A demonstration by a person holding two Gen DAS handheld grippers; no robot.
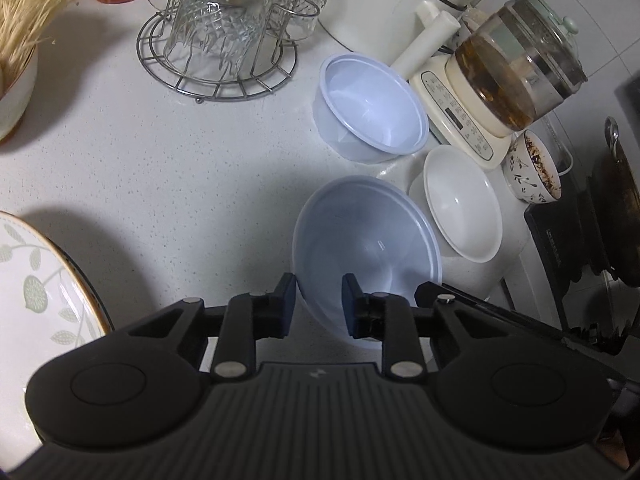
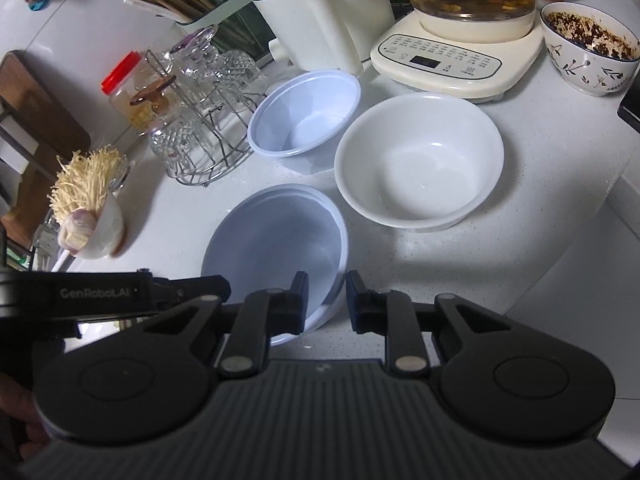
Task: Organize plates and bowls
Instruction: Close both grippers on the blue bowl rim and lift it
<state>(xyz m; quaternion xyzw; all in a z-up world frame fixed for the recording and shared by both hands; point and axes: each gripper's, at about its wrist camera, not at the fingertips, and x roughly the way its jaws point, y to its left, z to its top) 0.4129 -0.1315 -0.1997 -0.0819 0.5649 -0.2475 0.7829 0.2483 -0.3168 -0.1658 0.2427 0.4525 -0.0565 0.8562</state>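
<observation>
A bluish translucent plastic bowl stands on the white counter close in front of both grippers. My left gripper straddles its left rim, one finger outside and one inside, and a gap shows between the pads. My right gripper straddles the right rim the same way, also with a visible gap. A second plastic bowl sits farther back. A white ceramic bowl stands to its right. A leaf-patterned plate lies at the left edge.
A wire rack of glasses stands behind, beside a white kettle and a cream heater base. A patterned bowl with food residue is at the right, a bowl of mushrooms at the left. The counter drops off at the right.
</observation>
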